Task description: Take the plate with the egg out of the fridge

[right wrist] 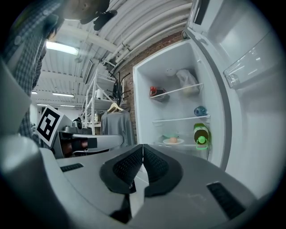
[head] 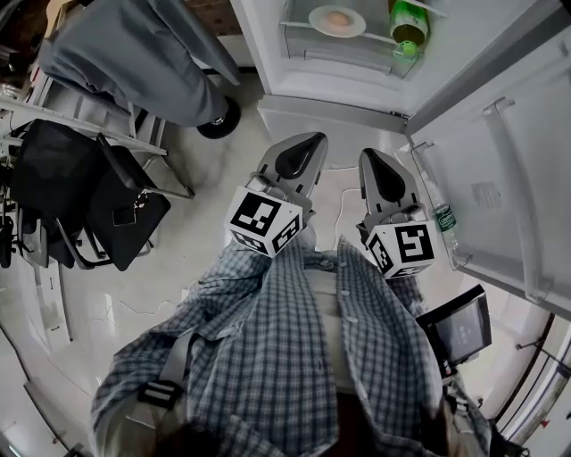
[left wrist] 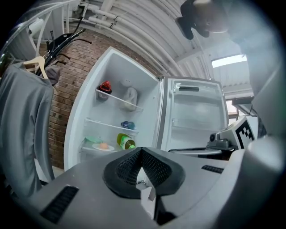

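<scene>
Head view: the plate (head: 337,21) sits on a low shelf (head: 308,42) inside the open fridge (head: 357,103), with the egg (head: 338,18) lying loose at its middle and a green bottle (head: 409,22) just beside it on the right. It is small, round and pale; the egg is tan. I judge the plate light, stiff and glazed, so slippery at the rim and breakable. The egg will roll if the plate tips. The near rim looks like the place to pinch, and the plate should be kept level. The left hand-held gripper (head: 303,147) and right hand-held gripper (head: 379,165) are both held close to the person's chest, well apart from the shelf.

Left gripper view: the jaws are pressed together with nothing between them. The plate (left wrist: 103,146) shows far off, low in the fridge.

Right gripper view: these jaws are also clenched and empty. The plate (right wrist: 173,141) lies beyond them, left of the bottle (right wrist: 201,133).
</scene>
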Motion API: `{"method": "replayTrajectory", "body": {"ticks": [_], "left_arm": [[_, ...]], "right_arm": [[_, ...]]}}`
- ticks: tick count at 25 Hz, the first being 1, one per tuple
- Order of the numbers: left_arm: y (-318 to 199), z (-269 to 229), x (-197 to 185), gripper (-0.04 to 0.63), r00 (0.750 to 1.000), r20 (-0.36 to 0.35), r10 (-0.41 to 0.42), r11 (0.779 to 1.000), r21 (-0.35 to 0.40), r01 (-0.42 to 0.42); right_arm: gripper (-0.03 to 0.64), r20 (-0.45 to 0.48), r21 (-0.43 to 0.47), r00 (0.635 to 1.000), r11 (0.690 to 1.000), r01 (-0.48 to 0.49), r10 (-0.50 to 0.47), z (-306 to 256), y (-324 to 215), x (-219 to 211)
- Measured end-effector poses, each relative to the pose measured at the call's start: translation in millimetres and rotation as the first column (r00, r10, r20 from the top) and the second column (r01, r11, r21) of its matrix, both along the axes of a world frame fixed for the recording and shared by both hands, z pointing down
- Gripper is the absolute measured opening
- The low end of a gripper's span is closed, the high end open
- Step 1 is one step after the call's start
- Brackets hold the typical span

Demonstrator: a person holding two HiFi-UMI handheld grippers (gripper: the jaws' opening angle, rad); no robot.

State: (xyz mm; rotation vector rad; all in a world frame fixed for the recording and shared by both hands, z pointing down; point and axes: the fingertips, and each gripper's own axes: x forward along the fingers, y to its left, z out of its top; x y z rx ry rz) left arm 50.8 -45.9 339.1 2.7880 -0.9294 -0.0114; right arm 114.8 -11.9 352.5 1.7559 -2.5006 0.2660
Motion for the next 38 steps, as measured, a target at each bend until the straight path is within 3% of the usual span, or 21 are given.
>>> {"method": "replayTrajectory", "body": {"ticks": [29,38], "left_arm": [[-178.5,21.2,-4.6,0.008,0.994,-0.015,0.109,0.992,-0.062,-0.109],[-210.3,26.8,-1.0,0.008,0.993,-0.032,0.115,0.990,-0.084,-0.117]], "right_arm": [[0.008,-0.044,-0.056,0.998,0.998,-0.041,0.038,14.7,-192.8,-22.2],[0.008,-0.148,-0.121,0.988,0.991,-0.056,0.038,28.7,-213.5,-18.8]]}}
